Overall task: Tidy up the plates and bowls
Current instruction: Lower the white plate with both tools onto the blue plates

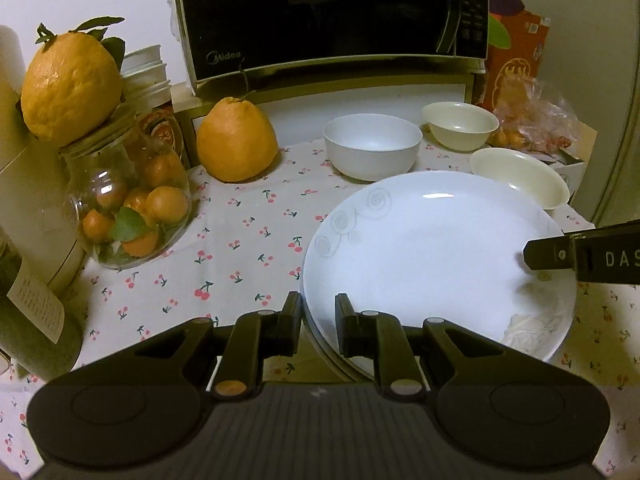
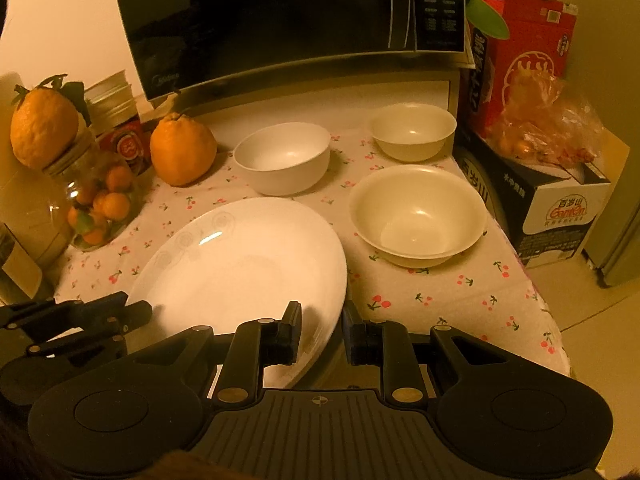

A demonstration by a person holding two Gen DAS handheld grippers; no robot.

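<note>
A large white plate point(image 1: 432, 256) point(image 2: 240, 264) with faint swirl marks lies over the cherry-print tablecloth point(image 1: 240, 248). My left gripper point(image 1: 318, 312) is shut on its left rim, one finger above and one beneath. My right gripper point(image 2: 322, 320) is shut on the opposite rim, and its finger point(image 1: 536, 254) reaches in from the right in the left wrist view. Behind the plate stand a white bowl point(image 1: 372, 146) point(image 2: 282, 158) and a cream bowl point(image 1: 460, 124) point(image 2: 412, 130). A second cream bowl point(image 1: 520, 180) point(image 2: 418, 216) sits just right of the plate.
A black microwave point(image 1: 328, 12) stands on a shelf at the back. At the left are a large orange fruit point(image 1: 236, 144) and a glass jar point(image 1: 132, 200) of small oranges with another fruit on top. Boxes point(image 2: 520, 52) and a bag of fruit point(image 2: 548, 124) crowd the right, beyond the table edge point(image 2: 532, 280).
</note>
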